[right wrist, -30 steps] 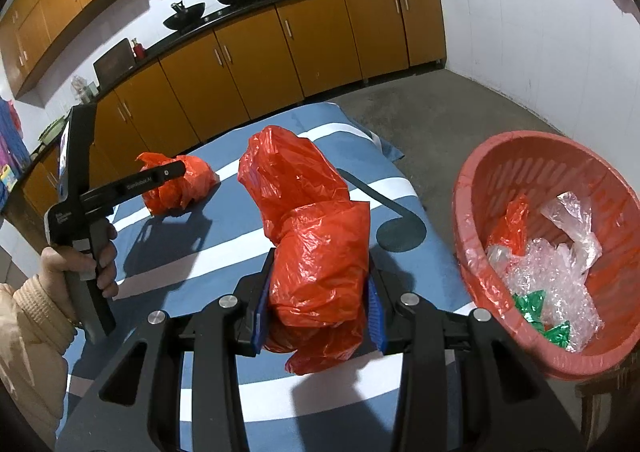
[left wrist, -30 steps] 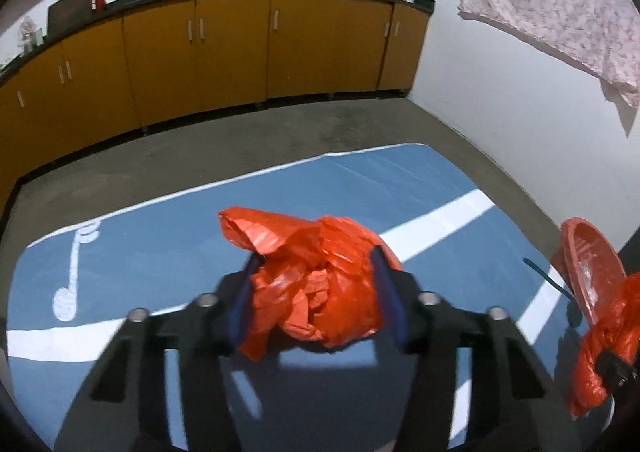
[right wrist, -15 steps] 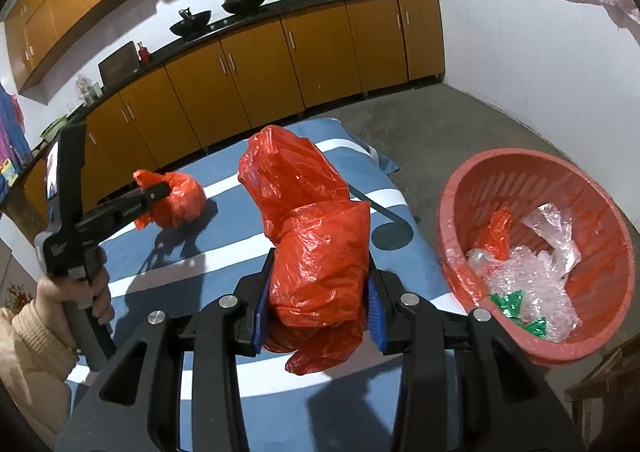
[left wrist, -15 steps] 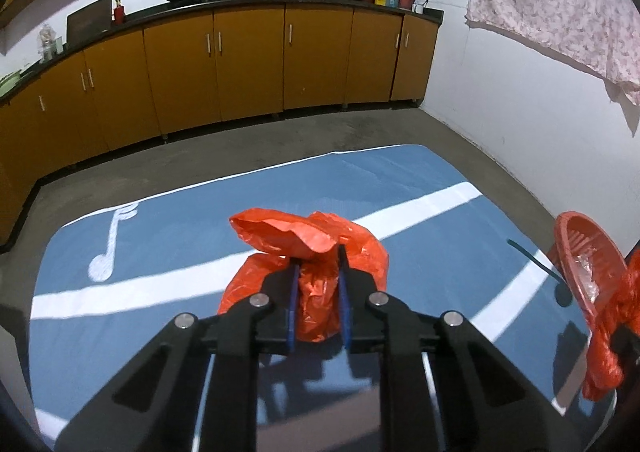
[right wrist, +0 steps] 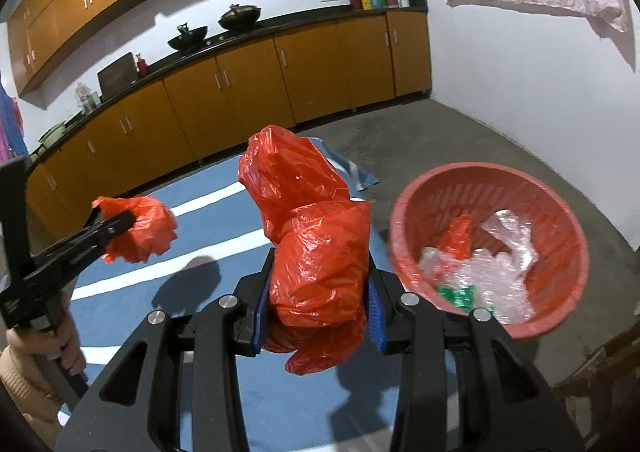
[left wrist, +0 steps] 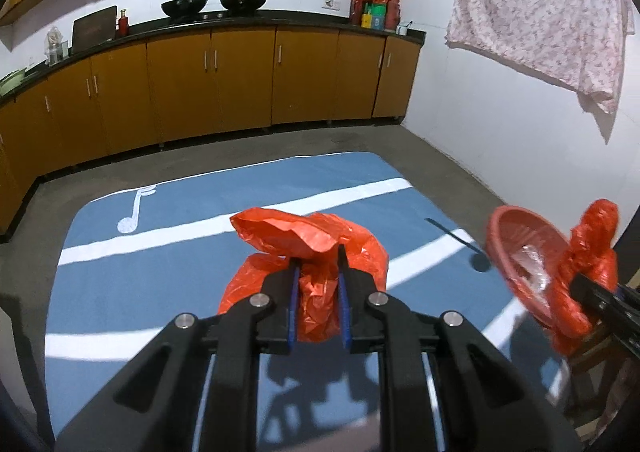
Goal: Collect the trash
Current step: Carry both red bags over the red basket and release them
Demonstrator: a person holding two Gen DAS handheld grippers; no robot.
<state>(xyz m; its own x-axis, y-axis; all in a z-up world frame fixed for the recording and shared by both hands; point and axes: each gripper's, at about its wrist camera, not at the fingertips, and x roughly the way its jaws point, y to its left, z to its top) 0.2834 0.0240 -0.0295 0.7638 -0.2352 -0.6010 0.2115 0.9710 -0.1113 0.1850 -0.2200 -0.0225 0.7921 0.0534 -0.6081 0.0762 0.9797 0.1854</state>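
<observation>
left gripper [left wrist: 318, 256]: jaws narrow, pinched on a crumpled orange bag [left wrist: 308, 252]; thin glossy plastic, creased all over, bulging above and to both sides of the fingers [left wrist: 294, 292], tail hanging between the blue pads. bag held clear above the blue mat [left wrist: 160, 252].

right gripper [right wrist: 318, 284]: jaws at a middling gap, clamped on a larger orange bag [right wrist: 312, 236]; same creased plastic, rising in a tall lump beyond the fingertips, lower end sagging below the pads [right wrist: 376, 312].

red basket [right wrist: 560, 211]: just right of the right fingers, on the grey floor; holds clear crinkled plastic, an orange scrap, something green.

left wrist view only: white music note [left wrist: 134, 211] on the mat, ahead and left of the fingers; basket seen edge-on, contents mostly hidden; right gripper only as a dark corner at far right.

right wrist view only: whole left gripper from the side, far left of the fingers, with a hand [right wrist: 64, 344] and beige sleeve [right wrist: 20, 380] on its grip; basket interior open to view.
</observation>
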